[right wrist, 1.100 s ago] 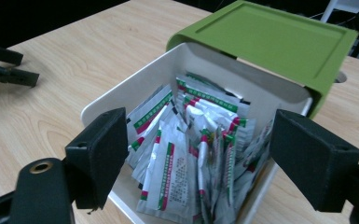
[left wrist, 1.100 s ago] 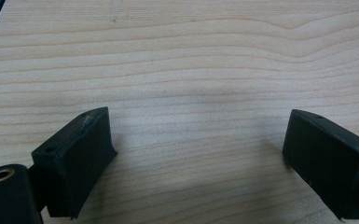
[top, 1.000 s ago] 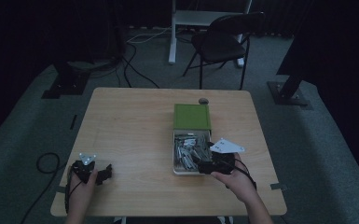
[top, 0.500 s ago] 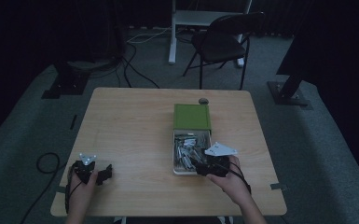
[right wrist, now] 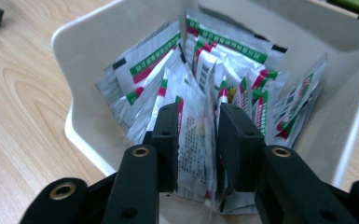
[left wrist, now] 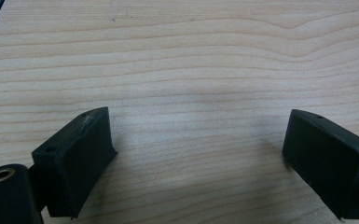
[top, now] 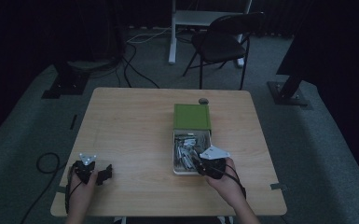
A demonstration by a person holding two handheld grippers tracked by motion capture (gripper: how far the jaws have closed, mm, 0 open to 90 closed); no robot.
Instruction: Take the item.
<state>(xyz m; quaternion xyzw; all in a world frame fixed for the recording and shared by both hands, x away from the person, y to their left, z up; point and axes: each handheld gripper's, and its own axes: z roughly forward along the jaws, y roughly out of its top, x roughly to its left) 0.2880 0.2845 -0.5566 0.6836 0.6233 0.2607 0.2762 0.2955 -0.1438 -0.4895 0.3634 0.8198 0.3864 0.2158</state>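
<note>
An open white box (top: 175,155) near the table's front middle holds several silver sachets (top: 185,149) with green and red bands. Its green lid (top: 192,116) lies hinged back beyond it. My right gripper (top: 199,163) reaches into the box's near end. In the right gripper view the jaws (right wrist: 198,112) are pressed on one upright sachet (right wrist: 195,140) among the others (right wrist: 228,60), inside the white wall (right wrist: 98,46). My left gripper (top: 103,172) rests at the front left of the table, jaws (left wrist: 200,116) wide apart over bare wood with nothing between them.
The wooden table (top: 130,126) has a small dark round object (top: 203,101) at its far edge behind the lid. A black folding chair (top: 224,42) and cables stand on the floor beyond.
My right gripper has moved left from beside the box into its near end and closed on a sachet. The left gripper has stayed where it was.
</note>
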